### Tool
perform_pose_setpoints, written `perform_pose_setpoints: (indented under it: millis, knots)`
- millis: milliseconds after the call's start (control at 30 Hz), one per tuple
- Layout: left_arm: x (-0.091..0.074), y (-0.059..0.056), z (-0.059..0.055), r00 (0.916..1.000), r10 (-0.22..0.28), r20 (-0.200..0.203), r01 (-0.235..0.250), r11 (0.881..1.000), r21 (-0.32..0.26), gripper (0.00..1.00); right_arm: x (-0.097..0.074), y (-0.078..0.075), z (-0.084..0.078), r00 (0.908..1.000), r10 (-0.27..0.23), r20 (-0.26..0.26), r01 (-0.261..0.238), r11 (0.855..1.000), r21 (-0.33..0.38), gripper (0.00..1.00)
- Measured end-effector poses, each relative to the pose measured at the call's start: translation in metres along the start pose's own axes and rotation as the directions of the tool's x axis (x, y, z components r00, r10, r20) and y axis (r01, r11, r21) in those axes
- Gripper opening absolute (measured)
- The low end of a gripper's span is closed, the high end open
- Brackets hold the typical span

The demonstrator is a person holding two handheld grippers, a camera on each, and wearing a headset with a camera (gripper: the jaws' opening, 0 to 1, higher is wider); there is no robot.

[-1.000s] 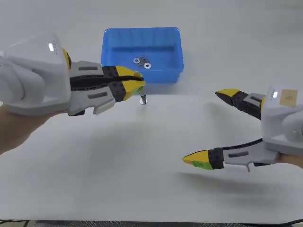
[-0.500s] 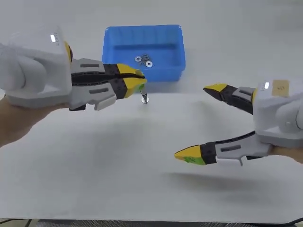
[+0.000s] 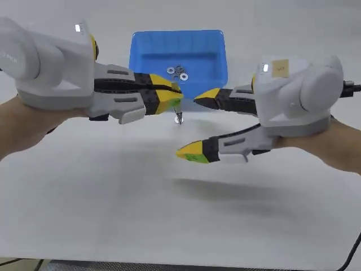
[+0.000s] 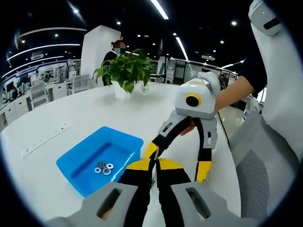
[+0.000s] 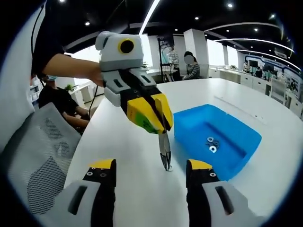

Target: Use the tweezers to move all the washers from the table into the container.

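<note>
The left gripper has its jaws pinched right down on the tweezers, yellow tips pressed together, the steel legs hanging out below them. The legs point almost straight down at the white tabletop. Their tips come in just in front of the near wall of the blue container. There's a tiny bright speck right at the tips in the right gripper view, too small to call as a washer.

Over to the right gripper: jaws spread wide, nothing between them. It sits just to the right of the tweezers, nose aimed across at the left gripper. In its own view the two yellow tips stand one on either side of the hanging tweezers.

Beyond both, the container sits flat on the tabletop. A small cluster of washers lies on its floor, bunched close together near the middle. Far back in the left gripper view, a potted plant stands on the same white surface.
</note>
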State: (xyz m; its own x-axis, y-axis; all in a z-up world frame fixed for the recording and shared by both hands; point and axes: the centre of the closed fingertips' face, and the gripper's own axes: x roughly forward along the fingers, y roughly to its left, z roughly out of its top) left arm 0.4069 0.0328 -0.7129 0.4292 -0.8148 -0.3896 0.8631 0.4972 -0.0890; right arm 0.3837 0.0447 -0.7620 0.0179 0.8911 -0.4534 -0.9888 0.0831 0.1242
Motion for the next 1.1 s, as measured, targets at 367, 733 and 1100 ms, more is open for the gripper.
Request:
perform_pose_setpoints:
  millis: [367,733,1100]
  knots:
    - [-0.002,-0.001,-0.003,0.9996,-0.024,-0.017,0.024,1.0,0.0,0.07,0.012,-0.012,0.009,0.997,0.074,-0.022,-0.076,0.995,-0.068,0.29]
    - [0.002,-0.006,0.0,0.9991,-0.036,-0.023,0.036,0.999,0.005,0.07,0.018,-0.009,0.007,0.9788,0.149,-0.141,-0.177,0.96,-0.219,0.13]
    - [0.003,-0.007,0.002,0.999,-0.034,-0.03,0.035,0.999,0.014,0.07,0.018,-0.008,0.006,0.9715,0.172,-0.164,-0.208,0.948,-0.241,0.1]
